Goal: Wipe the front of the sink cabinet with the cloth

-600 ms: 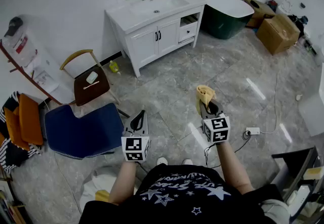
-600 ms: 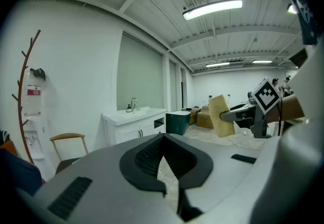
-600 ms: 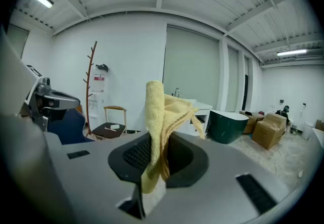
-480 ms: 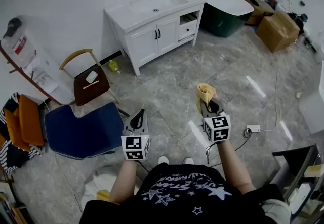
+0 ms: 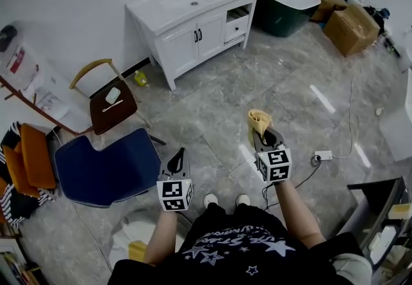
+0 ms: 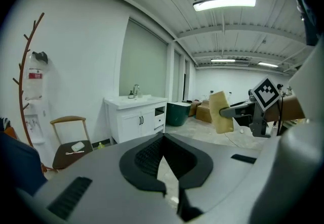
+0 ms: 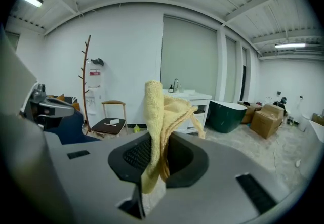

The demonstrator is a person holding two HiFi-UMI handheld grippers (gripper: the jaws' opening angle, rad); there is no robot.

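Observation:
The white sink cabinet [image 5: 193, 36] stands against the far wall, with two doors and black handles; it also shows in the left gripper view [image 6: 136, 117] and partly behind the cloth in the right gripper view [image 7: 197, 109]. My right gripper [image 5: 262, 137] is shut on a yellow cloth [image 5: 259, 121], which stands up folded between its jaws [image 7: 159, 132]. The cloth also shows in the left gripper view [image 6: 220, 112]. My left gripper [image 5: 177, 163] is held lower left, jaws closed on nothing. Both grippers are well away from the cabinet.
A brown chair [image 5: 111, 105] with a small white object stands left of the cabinet, a blue chair [image 5: 106, 166] nearer me. A green tub [image 5: 283, 10] and cardboard boxes [image 5: 351, 27] are at the back right. A power strip and cable [image 5: 322, 156] lie on the grey marble floor.
The view has shifted slightly; the cabinet now sits a bit higher and further left in frame. Both grippers have kept their pose, the cloth still held by the right one.

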